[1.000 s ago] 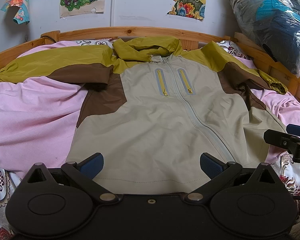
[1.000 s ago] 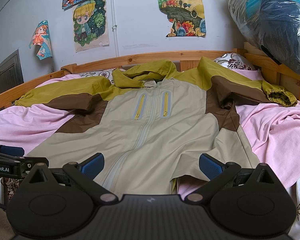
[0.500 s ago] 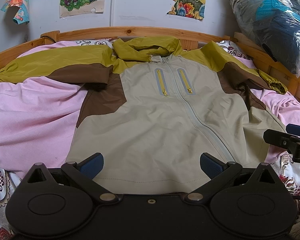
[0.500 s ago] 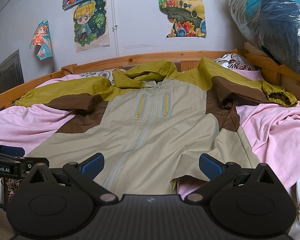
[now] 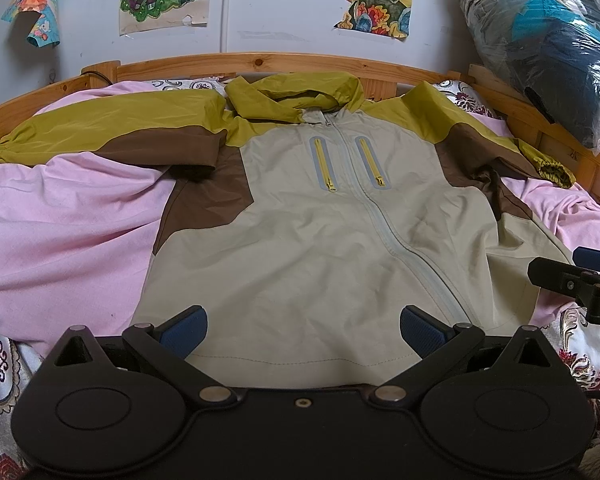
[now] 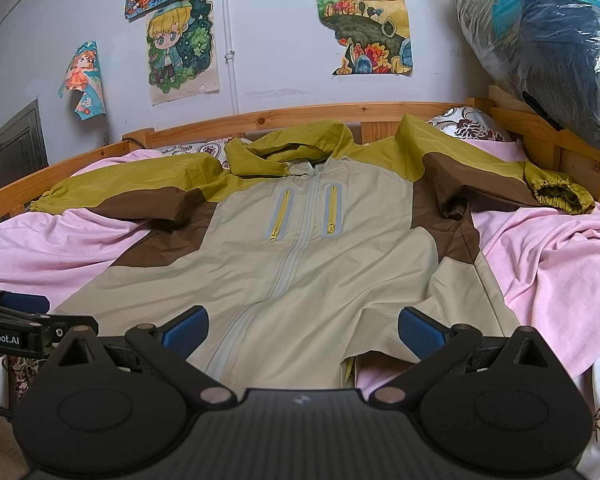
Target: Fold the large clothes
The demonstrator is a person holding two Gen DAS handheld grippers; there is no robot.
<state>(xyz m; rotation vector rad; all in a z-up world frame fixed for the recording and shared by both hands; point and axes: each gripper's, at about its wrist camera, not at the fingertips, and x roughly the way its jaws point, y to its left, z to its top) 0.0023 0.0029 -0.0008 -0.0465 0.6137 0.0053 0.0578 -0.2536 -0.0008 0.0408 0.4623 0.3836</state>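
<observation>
A plastic-wrapped bundle (image 5: 548,48) fills the upper right above the wooden bed rail (image 5: 260,62). The crinkly beige, brown and olive jacket (image 5: 320,240) lies flat, centre frame, on a pink sheet (image 5: 60,232). Left gripper (image 5: 302,326) and right gripper (image 6: 302,328) are spread, holding nothing. Only the right view shows a grey hatch (image 6: 14,144).

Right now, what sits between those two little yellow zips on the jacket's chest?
In both views the jacket's main zipper runs straight down between the two yellow pocket zips, closed, with beige fabric either side.
</observation>
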